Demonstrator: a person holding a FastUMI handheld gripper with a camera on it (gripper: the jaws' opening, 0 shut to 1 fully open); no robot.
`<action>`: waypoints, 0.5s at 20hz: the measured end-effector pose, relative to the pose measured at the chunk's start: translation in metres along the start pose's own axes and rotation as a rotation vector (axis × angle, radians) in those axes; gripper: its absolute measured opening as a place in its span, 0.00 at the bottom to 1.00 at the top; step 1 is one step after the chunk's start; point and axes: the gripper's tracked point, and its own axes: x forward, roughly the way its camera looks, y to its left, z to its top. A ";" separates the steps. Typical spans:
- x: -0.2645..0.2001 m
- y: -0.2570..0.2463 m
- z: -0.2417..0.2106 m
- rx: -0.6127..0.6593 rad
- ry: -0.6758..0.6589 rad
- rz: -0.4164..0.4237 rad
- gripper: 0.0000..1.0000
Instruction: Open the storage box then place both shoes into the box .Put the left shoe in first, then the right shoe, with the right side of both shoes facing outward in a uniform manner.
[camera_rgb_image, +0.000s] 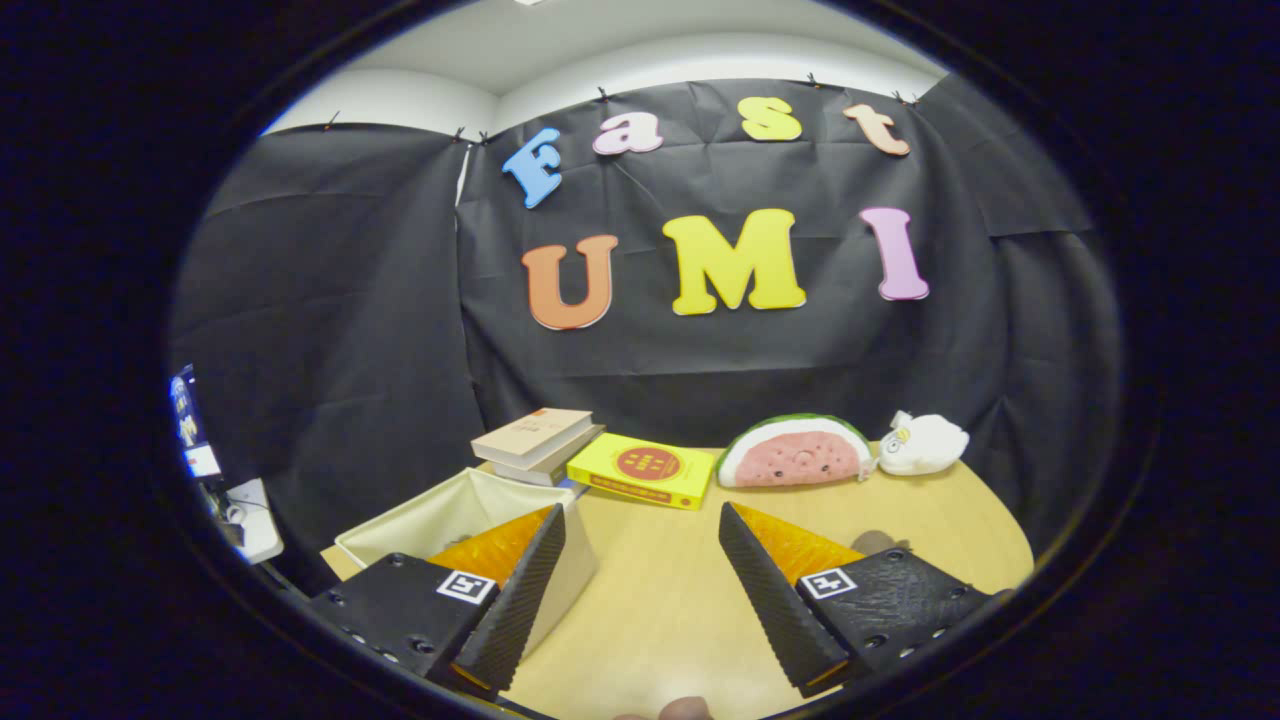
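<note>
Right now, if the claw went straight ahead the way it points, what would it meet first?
Probably the yellow box lying flat on the table, just left of the watermelon plush. The claw is open, with bare tabletop between its fingers. Depth is uncertain in this fisheye view.

One gripper with two fingers spread apart over bare counter. One open box. Two stacked books, one yellow book. Two plush toys: one watermelon, one white.
</note>
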 end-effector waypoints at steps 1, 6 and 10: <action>-0.005 -0.025 -0.001 0.000 0.002 -0.026 0.95; -0.017 -0.156 -0.025 0.009 0.091 -0.175 0.95; -0.012 -0.223 -0.061 0.048 0.221 -0.227 0.95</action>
